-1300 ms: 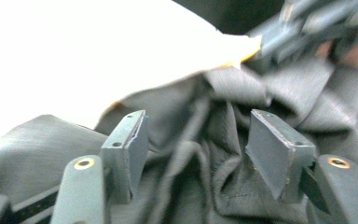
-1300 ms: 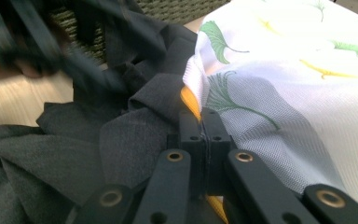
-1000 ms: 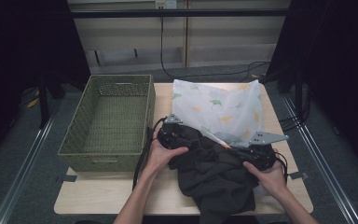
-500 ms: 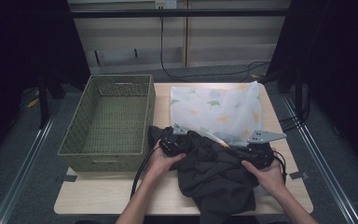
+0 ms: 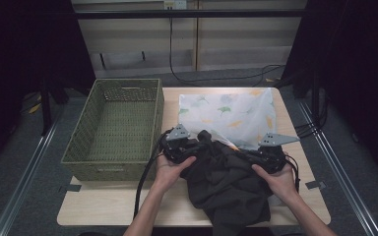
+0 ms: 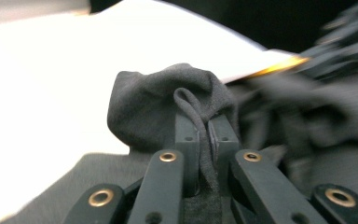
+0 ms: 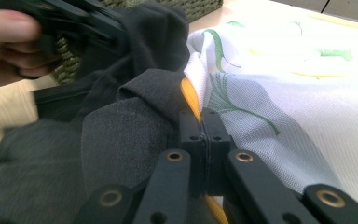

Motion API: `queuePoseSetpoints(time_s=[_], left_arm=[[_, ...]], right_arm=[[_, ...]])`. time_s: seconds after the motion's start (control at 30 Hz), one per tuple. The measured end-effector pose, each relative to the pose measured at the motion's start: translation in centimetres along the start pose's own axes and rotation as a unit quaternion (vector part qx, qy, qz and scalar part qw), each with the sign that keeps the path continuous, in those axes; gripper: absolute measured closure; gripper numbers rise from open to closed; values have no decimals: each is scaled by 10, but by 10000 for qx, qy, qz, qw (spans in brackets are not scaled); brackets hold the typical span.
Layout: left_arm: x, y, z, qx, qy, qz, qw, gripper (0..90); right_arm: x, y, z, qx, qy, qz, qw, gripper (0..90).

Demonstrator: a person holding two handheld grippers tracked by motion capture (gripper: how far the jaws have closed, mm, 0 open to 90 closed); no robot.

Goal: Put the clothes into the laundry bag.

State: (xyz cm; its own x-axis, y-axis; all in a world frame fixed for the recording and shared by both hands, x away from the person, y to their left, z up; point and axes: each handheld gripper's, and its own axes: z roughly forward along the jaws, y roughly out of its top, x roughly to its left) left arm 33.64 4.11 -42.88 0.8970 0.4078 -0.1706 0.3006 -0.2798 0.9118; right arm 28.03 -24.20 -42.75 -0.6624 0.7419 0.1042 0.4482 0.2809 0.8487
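Evidently the dark garment (image 5: 229, 182) is soft, limp and light; left gripper (image 6: 204, 133) has just pinched its hem, right gripper (image 7: 204, 126) clamps another fold.

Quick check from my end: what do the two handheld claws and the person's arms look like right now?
Both are black: the left claw and right claw each have two flat, squared jaws on linked bars with brass-coloured pivot rivets. A grey three-cornered plate tops each body, and a black cable trails off toward the table's near edge. The forearms are bare, with no sleeves or gloves visible.
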Motion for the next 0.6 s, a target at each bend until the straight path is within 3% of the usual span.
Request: queuePoseSetpoints(time_s=[0.1,0.17,0.33,0.37,0.43,0.6], left_arm=[[-19,16,5,-32,-154,276,9995,881],[-30,24,11,72,-192,524,9984,882],[-47,35,30,110,-604,649,9960,882],[-51,33,35,198,-629,658,9957,882],[-55,25,50,501,-817,764,9925,882],[-66,-3,80,1030,-794,949,9870,881]], right_arm=[[-1,2,3,-32,24,33,10000,898],[-2,3,4,-59,65,62,9999,899],[-9,2,4,-140,156,235,9995,899],[-11,2,3,-148,180,271,9994,899],[-14,0,3,-152,164,332,9992,900],[-15,3,1,-226,188,367,9989,900]])
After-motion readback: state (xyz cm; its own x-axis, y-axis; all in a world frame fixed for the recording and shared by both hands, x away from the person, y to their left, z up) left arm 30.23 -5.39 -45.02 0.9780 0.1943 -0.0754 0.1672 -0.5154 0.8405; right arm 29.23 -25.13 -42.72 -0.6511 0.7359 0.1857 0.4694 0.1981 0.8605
